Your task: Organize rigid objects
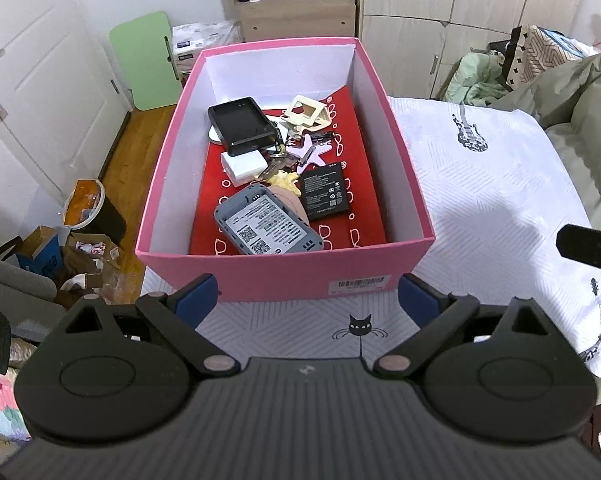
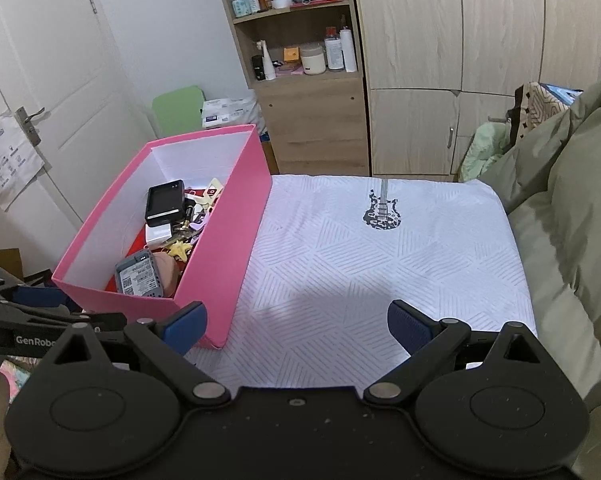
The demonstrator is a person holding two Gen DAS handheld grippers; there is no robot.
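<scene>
On the white patterned bedsheet [image 2: 380, 264], one pink cardboard box [image 1: 284, 276] at twelve o'clock of the left tongs [image 1: 307, 298] holds one grey ribbed-edged device [image 1: 266, 226], one flat black battery [image 1: 326, 191] and clutter, while both left and right tongs [image 2: 297, 326] gape empty.

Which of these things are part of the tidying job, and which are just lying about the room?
Part of the job:
pink box
grey device
black battery
black charger
white plug
left hand-held gripper, open
right hand-held gripper, open

Just lying about:
shelf bottles
green board
bin
quilt
</scene>
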